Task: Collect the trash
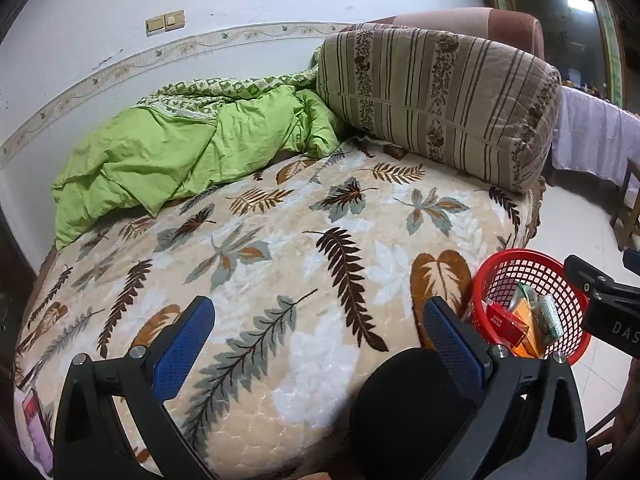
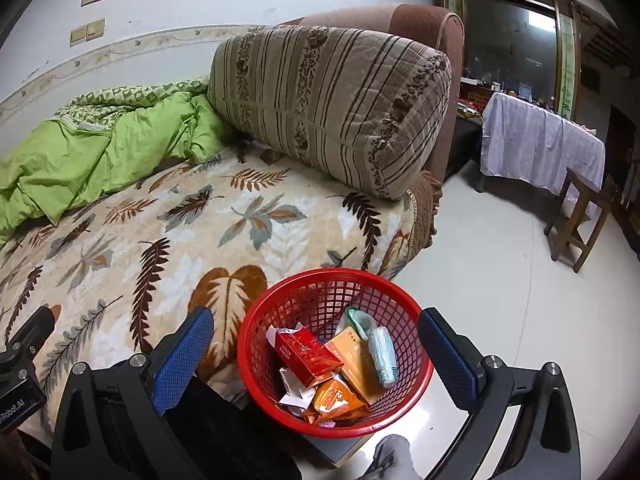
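The left gripper, jaws wide and empty, hung over the leaf-patterned bed. Only the right view showed the red basket of trash between the right gripper's open jaws, untouched, lower centre.

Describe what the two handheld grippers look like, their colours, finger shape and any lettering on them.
Both match. The left gripper and right gripper have matte black angular frames with silver bolt heads at the joints. Each carries two flat fingers faced with blue, finely dotted pads. White lettering marks the bodies: "DAS" shows on the right gripper in the left wrist view, and "nRobot.AI" on the left gripper in the right wrist view. No cables show.
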### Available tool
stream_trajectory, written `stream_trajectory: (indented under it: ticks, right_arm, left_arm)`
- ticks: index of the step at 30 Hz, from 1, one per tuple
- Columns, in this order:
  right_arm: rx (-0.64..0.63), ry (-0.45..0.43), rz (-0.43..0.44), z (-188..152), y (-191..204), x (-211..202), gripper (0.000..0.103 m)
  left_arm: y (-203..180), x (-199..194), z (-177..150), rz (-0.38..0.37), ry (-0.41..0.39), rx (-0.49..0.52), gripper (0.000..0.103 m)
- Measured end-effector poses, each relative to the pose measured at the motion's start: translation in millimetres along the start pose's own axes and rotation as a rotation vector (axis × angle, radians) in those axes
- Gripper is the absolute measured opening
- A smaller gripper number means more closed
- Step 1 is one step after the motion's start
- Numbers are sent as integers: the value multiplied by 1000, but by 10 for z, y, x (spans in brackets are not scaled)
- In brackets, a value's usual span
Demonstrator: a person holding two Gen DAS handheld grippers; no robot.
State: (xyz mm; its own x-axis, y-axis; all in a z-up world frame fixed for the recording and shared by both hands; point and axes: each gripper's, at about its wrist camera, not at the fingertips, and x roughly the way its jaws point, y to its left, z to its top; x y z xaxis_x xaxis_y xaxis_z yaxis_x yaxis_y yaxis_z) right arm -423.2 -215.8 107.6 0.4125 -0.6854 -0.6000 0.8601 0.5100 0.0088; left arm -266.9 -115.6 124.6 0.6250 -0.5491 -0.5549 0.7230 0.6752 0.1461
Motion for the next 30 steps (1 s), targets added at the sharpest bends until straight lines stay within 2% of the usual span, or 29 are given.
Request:
stream_trajectory:
  ticks: [30]
  right_arm:
    - [9,35,7,-12,5,85,102]
  left_arm:
    - [25,20,3,-14,12,-17,103]
